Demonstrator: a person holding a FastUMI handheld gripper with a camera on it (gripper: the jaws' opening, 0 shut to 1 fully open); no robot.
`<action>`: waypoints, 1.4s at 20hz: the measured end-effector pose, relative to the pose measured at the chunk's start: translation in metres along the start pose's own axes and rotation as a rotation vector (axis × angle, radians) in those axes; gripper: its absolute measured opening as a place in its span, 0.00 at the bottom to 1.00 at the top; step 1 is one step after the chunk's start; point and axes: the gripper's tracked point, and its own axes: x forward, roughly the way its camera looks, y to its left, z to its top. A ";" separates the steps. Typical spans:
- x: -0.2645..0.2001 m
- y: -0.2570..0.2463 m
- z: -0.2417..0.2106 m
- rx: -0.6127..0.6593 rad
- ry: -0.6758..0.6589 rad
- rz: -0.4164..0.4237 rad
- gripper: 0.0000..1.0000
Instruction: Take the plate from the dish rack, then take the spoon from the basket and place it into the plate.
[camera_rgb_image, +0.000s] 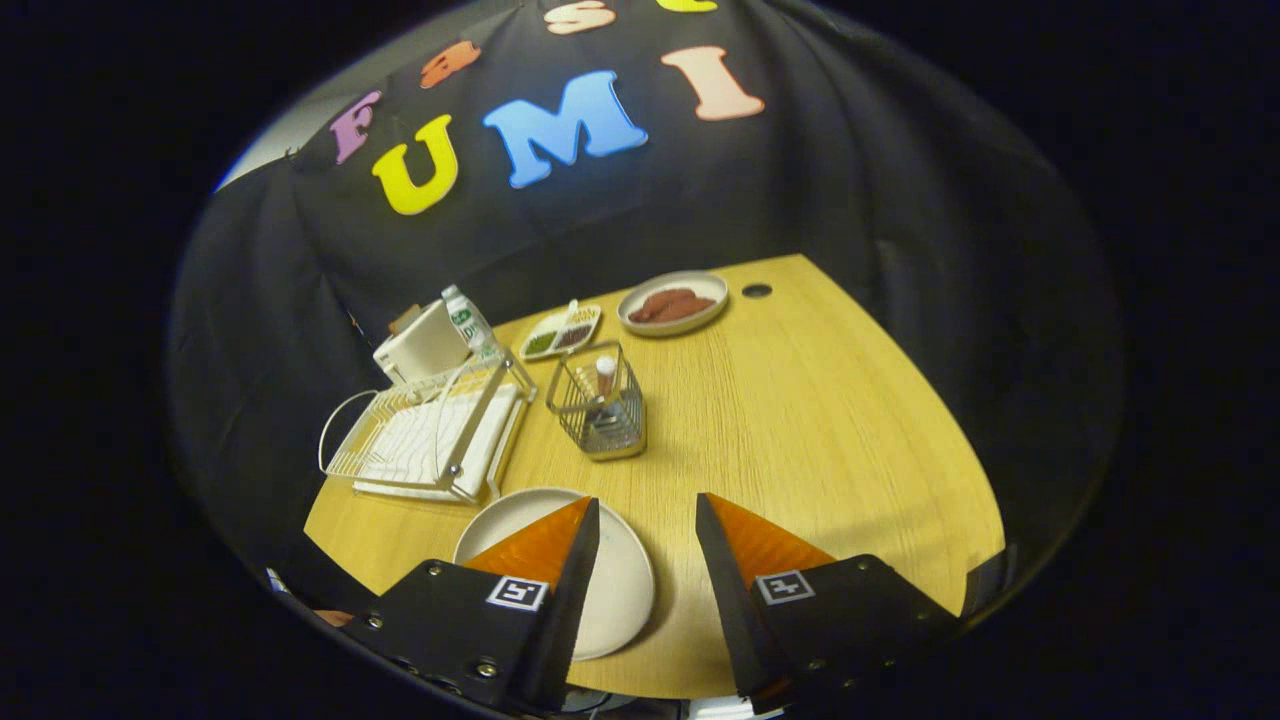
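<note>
Cream-coloured and bare, the plate (615, 590) lies flat on the wooden tabletop (820, 430), partly under the left finger of the hand-held gripper (647, 512), whose fingers stand apart, holding nothing. Beyond the fingers the spoon (605, 378) stands upright in the wire basket (600, 410), just beside the white dish rack (430, 435).

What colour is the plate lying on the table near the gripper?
Plain cream-white plate, seen in the gripper view, under the open gripper.

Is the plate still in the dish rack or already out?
Out. The plate lies flat on the table, beside the dish rack, partly under the open gripper.
</note>
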 end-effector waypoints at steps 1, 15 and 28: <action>-0.002 0.002 0.015 -0.022 -0.055 0.008 0.61; 0.039 0.032 0.086 -0.258 -0.483 0.030 0.61; 0.134 0.025 0.050 -0.222 -0.460 0.033 0.61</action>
